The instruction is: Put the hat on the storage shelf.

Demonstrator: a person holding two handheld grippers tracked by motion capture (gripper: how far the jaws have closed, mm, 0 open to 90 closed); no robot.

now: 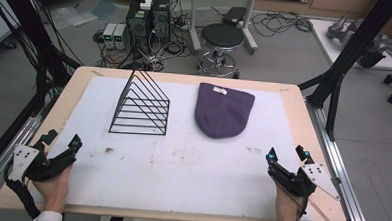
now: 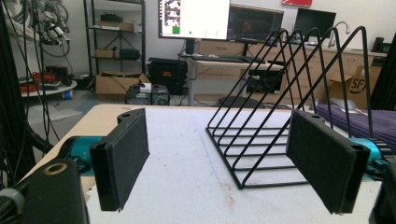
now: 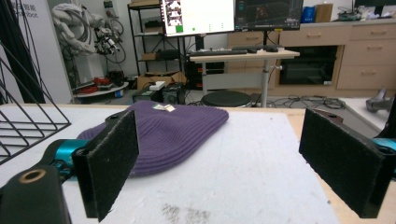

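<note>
A wooden table (image 1: 85, 78) carries a white mat (image 1: 191, 165). On the mat, a black wire rack (image 1: 140, 105) stands left of a purple beanie (image 1: 223, 111), apart.

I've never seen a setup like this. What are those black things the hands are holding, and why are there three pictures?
No robot here: a person holds a hand-operated two-jaw clamp in each hand, the left gripper and the right gripper. One picture comes from a fixed camera above the table; the other two come from cameras riding on each gripper, looking out between its black jaws. On the white mat lie a black wire rack and a purple knit hat. Both grippers are open, holding nothing.
</note>
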